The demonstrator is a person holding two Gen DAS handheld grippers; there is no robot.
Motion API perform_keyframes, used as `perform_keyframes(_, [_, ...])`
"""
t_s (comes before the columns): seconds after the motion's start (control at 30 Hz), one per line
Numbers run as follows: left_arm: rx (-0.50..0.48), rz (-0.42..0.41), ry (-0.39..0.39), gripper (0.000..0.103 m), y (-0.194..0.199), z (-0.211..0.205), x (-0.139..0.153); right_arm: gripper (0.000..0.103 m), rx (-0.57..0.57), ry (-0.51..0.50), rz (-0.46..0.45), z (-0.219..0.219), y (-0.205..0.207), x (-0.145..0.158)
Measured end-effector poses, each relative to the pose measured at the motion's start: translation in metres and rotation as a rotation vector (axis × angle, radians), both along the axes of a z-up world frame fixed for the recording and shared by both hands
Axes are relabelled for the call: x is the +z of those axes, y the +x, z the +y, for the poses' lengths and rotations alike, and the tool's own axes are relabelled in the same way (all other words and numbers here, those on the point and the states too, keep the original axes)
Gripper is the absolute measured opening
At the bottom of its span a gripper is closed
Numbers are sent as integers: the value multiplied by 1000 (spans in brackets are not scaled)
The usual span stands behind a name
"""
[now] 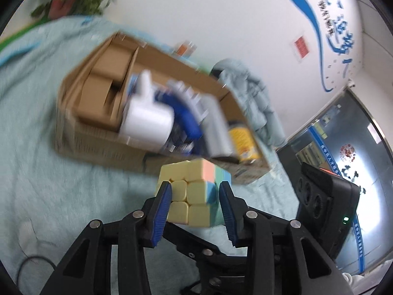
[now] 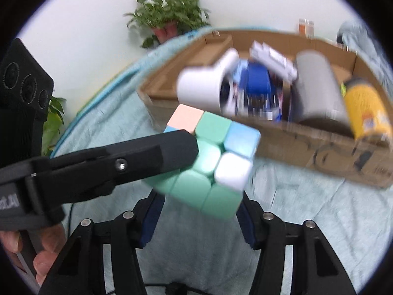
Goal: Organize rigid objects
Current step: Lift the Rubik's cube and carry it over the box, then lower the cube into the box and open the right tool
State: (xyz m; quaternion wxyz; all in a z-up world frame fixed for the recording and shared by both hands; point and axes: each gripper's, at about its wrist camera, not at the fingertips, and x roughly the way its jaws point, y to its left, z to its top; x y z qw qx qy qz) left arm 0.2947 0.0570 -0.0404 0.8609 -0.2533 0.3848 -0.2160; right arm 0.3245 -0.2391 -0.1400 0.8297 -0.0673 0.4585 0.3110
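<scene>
A pastel puzzle cube (image 1: 189, 196) hangs in the air in front of a cardboard box (image 1: 98, 147), one layer slightly twisted. My left gripper (image 1: 195, 186) is shut on it, a blue pad against each side. From the right wrist, the cube (image 2: 211, 167) shows its green face, and one black left finger (image 2: 172, 147) lies across its upper left. My right gripper (image 2: 200, 204) sits just under the cube. The cube hides its fingertips, so whether its pads touch the cube does not show.
The box (image 2: 319, 157) on the pale teal cloth (image 1: 36, 123) holds a white mug (image 2: 201, 86), a blue item, a grey cylinder (image 2: 316, 86) and a yellow can (image 2: 366, 108). A potted plant (image 2: 169, 14) stands by the wall. A hand (image 2: 44, 245) grips the left tool.
</scene>
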Motion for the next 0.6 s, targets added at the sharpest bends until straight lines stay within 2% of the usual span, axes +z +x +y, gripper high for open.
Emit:
perform_keyframes(0.07, [-12,-36,-10,36,3,2,19,56,7,9,-32,4,5,14])
perform_keyframes(0.13, [-7,-66,15,36,10,4,36,55,16,19,-54,9,13,26])
perform_keyframes(0.37, [31,-146,38,36,39,32,76,54,52,38,-133,39,42,60])
perform_keyframes(0.47, [56,-162,64,36,53,42,88,54,70,26,-156,58,54,67])
perform_keyframes(0.6, [95,-157,82,36,75,64,90,54,96,14,-138,83,74,69])
